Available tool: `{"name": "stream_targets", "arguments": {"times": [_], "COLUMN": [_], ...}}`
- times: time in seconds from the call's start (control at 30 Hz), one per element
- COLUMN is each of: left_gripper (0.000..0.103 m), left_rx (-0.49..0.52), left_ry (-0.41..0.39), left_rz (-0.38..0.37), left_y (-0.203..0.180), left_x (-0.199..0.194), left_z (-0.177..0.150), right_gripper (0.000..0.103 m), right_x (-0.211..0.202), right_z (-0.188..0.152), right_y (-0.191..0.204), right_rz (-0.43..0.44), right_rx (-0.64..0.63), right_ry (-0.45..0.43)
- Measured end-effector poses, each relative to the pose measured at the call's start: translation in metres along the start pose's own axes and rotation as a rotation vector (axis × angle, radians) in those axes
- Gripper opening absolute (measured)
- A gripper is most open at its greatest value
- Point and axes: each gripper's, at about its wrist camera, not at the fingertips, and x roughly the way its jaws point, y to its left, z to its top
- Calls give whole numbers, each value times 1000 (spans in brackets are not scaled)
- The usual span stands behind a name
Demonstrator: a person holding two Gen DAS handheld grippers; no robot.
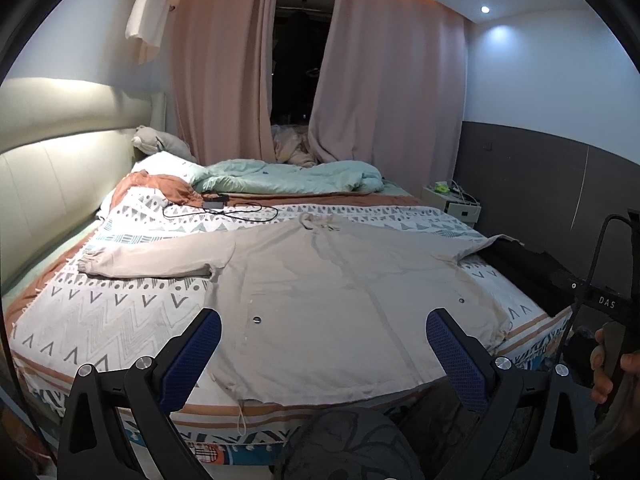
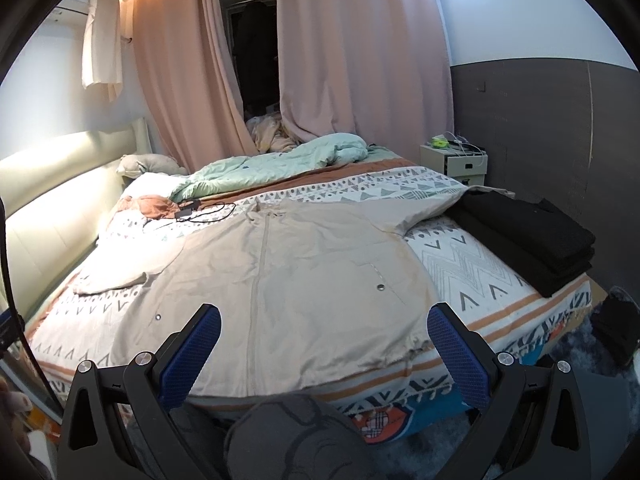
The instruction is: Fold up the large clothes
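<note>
In the left wrist view, the left gripper (image 1: 323,330) stands wide open, its blue-padded fingers (image 1: 192,356) spread apart with nothing between them, held above the near edge of the bed (image 1: 100,312). A beige jacket (image 1: 320,296) lies spread flat, front up, across the patterned bedspread (image 1: 120,304), its hem reaching the near edge of the bed and its collar pointing toward the far side. One sleeve (image 1: 156,260) stretches out toward the headboard (image 1: 52,184); the other sleeve (image 1: 476,246) runs toward the foot edge, its end touching a stack of folded black clothes (image 1: 532,276). A black cable with a charger (image 1: 216,208) lies on the bedspread beyond the collar, and a mint-green duvet (image 1: 288,176) is bunched along the far edge of the bed. Pink curtains (image 1: 384,80) hang behind, and a small nightstand (image 1: 452,200) stands at the far corner. At the right border the right gripper (image 1: 612,300) shows in part, a hand (image 1: 608,364) around its handle; whether its jaws are apart cannot be told here.

In the right wrist view, the right gripper (image 2: 324,330) is likewise fully open and holds nothing, poised over the jacket's (image 2: 280,280) hem at the near edge of the bed (image 2: 500,320). The black clothes (image 2: 532,236) sit stacked at the foot-side near corner of the bed, beside the jacket's sleeve (image 2: 420,204). The duvet (image 2: 280,164) and nightstand (image 2: 456,160) lie beyond.
</note>
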Motion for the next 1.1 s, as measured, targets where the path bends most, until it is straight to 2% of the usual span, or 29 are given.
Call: {"name": "stream_targets", "arguments": {"times": [0.2,0.37,0.47,0.6,0.8,1.1], "left_gripper": [103,103,102,103,102,99], "left_rx": [-46,-115,-149,-173,-215,-276], "left_ry": [28,73,134,147,169,223], "left_rz": [41,71,99,136,209,349], "left_y": [27,63,80,109,147,205], "left_x": [33,61,78,96,116,136], "left_z": [7,11,5,7,5,5], "right_gripper": [103,103,103,103,103,103], "right_x": [41,77,103,136,178,235], "right_z": [19,32,39,45,50,61], "right_y": [18,44,61,82,116,175], "right_rz": [21,58,60,78,150,264], "right_rx": [-32,-53,-71,-98,-98,-114], "right_ry": [21,40,71,97,142,146]}}
